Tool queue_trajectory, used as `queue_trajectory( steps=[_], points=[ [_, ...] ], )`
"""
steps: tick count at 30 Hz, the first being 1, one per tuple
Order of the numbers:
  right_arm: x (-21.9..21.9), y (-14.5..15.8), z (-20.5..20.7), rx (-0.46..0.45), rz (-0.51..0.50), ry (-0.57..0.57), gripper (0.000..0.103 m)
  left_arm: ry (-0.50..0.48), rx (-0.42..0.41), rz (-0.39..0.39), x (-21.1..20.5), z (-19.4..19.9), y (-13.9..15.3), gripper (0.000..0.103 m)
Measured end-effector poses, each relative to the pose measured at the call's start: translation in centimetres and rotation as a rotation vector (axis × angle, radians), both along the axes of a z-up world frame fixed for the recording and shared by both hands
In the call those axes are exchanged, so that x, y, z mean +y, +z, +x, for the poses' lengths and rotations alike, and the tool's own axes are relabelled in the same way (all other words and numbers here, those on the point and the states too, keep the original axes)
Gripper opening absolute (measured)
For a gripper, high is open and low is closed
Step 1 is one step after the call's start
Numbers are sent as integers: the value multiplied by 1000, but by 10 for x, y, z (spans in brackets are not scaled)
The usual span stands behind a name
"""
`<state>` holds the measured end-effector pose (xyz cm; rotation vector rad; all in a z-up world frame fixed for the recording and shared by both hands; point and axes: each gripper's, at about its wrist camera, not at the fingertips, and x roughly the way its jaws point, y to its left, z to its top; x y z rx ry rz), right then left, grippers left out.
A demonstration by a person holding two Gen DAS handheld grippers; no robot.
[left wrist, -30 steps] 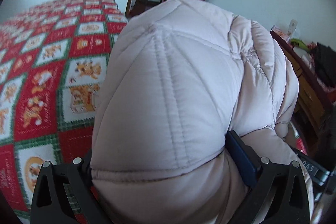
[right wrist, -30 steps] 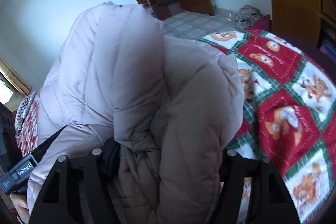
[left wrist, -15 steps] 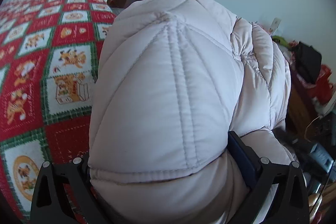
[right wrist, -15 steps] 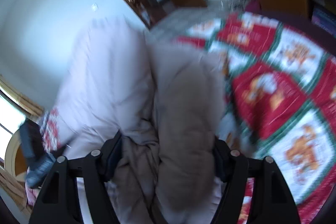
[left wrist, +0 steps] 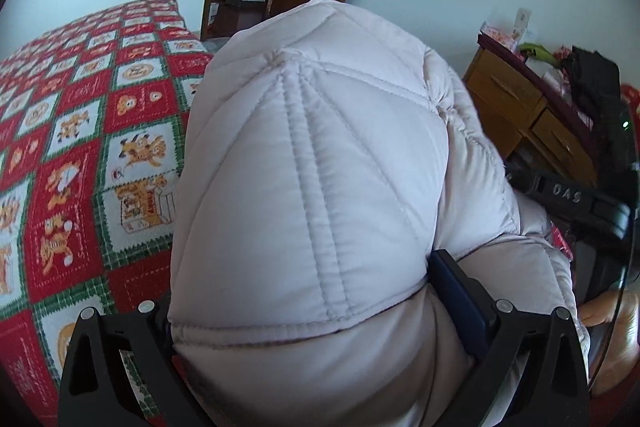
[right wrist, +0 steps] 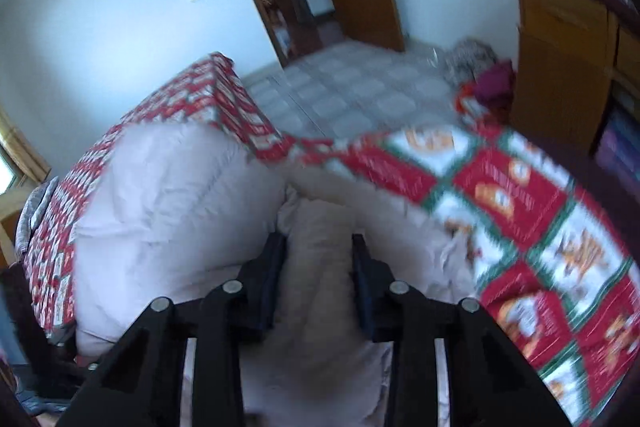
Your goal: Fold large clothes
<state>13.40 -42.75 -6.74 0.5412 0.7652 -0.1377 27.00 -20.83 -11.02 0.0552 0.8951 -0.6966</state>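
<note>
- bed (left wrist: 72,155) with a red/green cartoon-patch quilt
- pale puffy jacket (left wrist: 312,195) bunched over the bed edge
- left tongs (left wrist: 320,311) clamp a fat jacket fold
- right tongs (right wrist: 318,259) just narrowed, pinching a jacket ridge
- "DAS" lettering on black gear (left wrist: 568,193)

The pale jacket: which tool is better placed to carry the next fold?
Probably left. The left tool grips a thick bunch of jacket; the right tool has just been closing, fabric between its jaws.
</note>
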Motion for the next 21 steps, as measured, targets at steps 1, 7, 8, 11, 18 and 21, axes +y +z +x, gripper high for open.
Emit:
queue_trajectory(
  steps=[1,7,8,11,18,21],
  points=[
    [-2,-7,-3,1,24,-4,36,-4,-5,6,-1,1,1,102],
    [11,-20,-21,11,-56,-44,34,-25,-66,40,-11,-6,3,103],
    [12,-22,-21,5,-59,-56,34,-26,-75,38,-11,-6,2,103],
    [17,-21,-19,27,-75,-68,33,-21,-59,35,-9,-3,0,103],
    [15,-11,-23,27,-95,-52,33,-19,-24,26,-2,-4,7,102],
    [13,7,-37,-4,-108,-57,34,-20,12,41,2,2,23,102]
  ],
)
